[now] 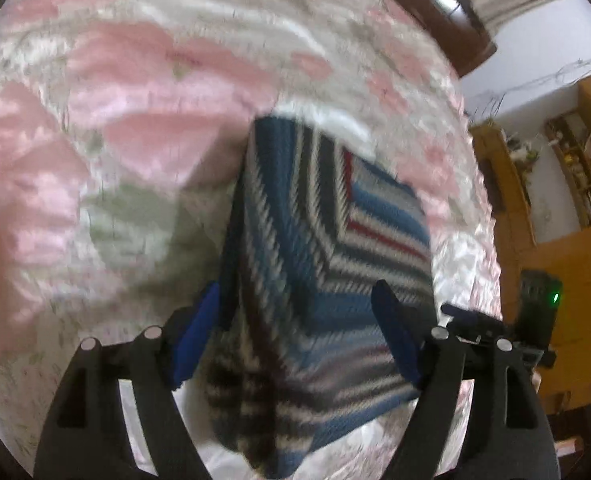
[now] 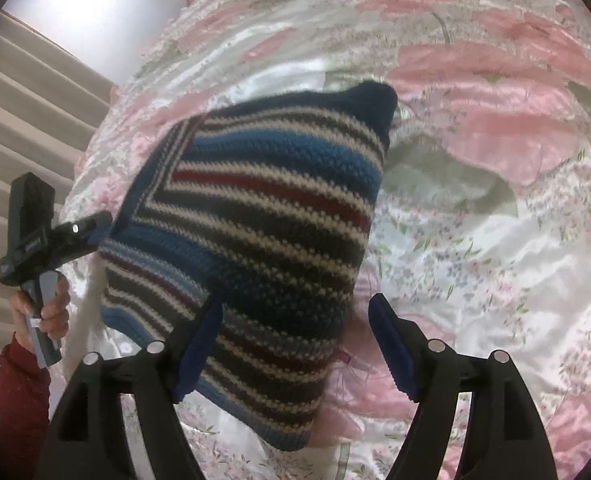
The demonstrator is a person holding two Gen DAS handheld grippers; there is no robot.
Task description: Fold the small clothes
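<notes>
Left gripper (image 1: 295, 344): seen from its own camera with blue-padded fingers (image 1: 197, 340) spread wide; the garment is seen between and past them, and no pinch on it can be made out. In the right wrist view it (image 2: 91, 226) is seen at the far left, its tip touching the garment's left edge; whether cloth is nipped there cannot be told.
Hand (image 2: 51, 308): wrapped round the left gripper's grey handle, with a dark red sleeve (image 2: 19, 396) below it.
Writing: small pale marks are seen on the left gripper's black body, too blurred to be read; no label is seen on the garment.
Garment (image 2: 255, 240): a small knitted piece striped in blue, cream, dark grey and red, held up off the bed and hanging in folds.
Right gripper (image 2: 295, 344): fingers (image 2: 199, 352) spread wide, the left pad lying against the garment's lower edge, the right pad clear of it.
Bed (image 2: 475, 220): covered by a shiny floral spread in pink and white, seen behind the garment.
Shelves (image 1: 575, 168): wooden, at the far right of the left wrist view.
</notes>
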